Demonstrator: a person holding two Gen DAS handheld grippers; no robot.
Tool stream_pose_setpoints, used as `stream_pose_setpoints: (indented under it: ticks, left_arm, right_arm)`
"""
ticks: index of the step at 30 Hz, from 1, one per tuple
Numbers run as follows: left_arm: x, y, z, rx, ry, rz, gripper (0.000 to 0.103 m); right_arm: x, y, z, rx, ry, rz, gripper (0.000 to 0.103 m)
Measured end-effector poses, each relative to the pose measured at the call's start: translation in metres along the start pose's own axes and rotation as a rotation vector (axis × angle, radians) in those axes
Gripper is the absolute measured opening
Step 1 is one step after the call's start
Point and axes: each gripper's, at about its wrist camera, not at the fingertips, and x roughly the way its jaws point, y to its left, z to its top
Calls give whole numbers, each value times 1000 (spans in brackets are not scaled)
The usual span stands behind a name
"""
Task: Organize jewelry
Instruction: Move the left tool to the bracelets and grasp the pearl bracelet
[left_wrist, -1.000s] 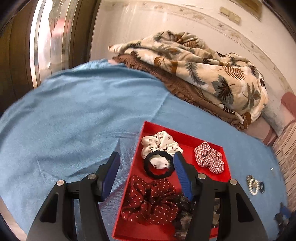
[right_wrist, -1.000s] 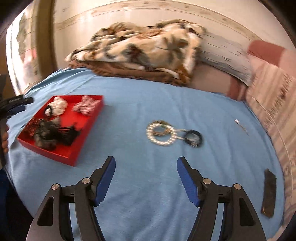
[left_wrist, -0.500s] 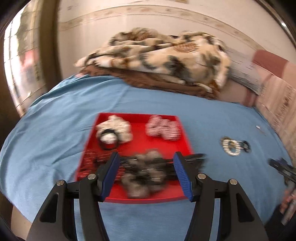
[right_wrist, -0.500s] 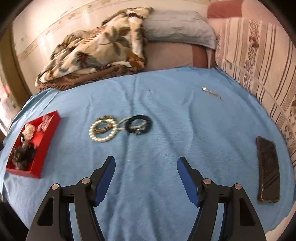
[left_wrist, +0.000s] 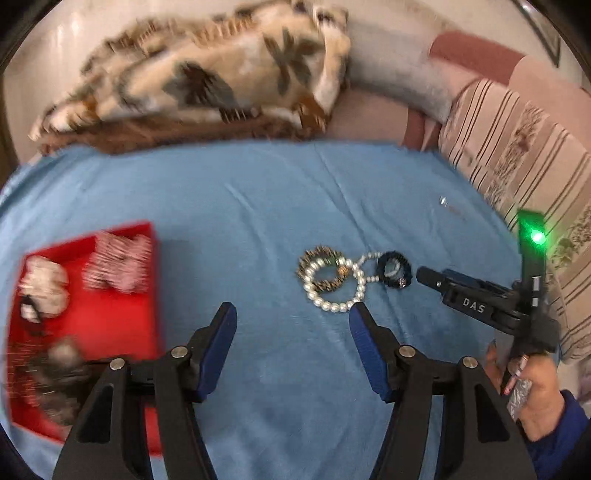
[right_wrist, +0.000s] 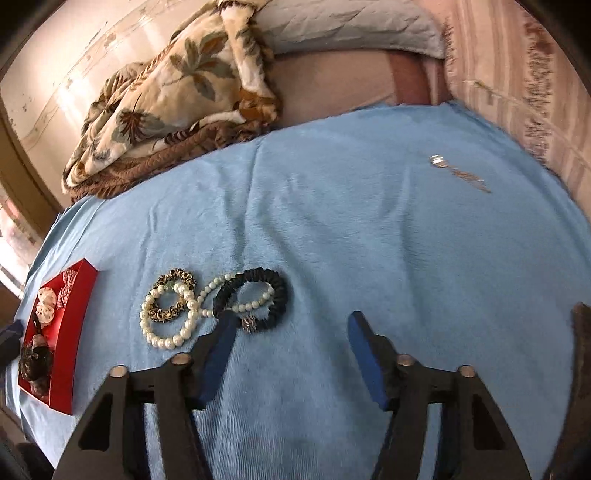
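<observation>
In the left wrist view, the left gripper (left_wrist: 291, 321) fills the bottom centre, its fingers apart and closing slightly with only the blue bedspread (left_wrist: 258, 206) between them. The pearl bracelet (left_wrist: 334, 284) lies at centre, overlapping a leopard-print scrunchie (left_wrist: 320, 258) and a dark scrunchie (left_wrist: 394, 268). The red tray (left_wrist: 110, 325) of scrunchies sits at left; the right gripper (left_wrist: 476, 295) enters from the right edge. In the right wrist view, its fingers are apart and closing on nothing, the left fingertip just below the dark scrunchie (right_wrist: 258, 295); the tray (right_wrist: 62, 332) sits far left.

Black claw (left_wrist: 291, 321) frames, blue pads (left_wrist: 364, 328), silver pivot screws, white "DAS" lettering, green light, blue sleeve (left_wrist: 561, 443)
</observation>
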Motion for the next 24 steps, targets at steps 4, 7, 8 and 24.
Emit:
stream_pose_setpoints:
  ticks: [4,7,8,24]
  left_arm:
    - [47,-4,6,-22,71,-1,47]
    - [75,-7,8,-31,104,-2,45]
    - [81,-8,8,-32,112,-4,44]
    - [74,-19,12,-8,59,15,10]
  right_arm:
    - [19,-4,5,-18,37,21,43]
    - [24,-4,9,-32,31,24,33]
    - [25,-3,10,-36,31,24,31]
    - [13,3,18,-68,-33,34,1]
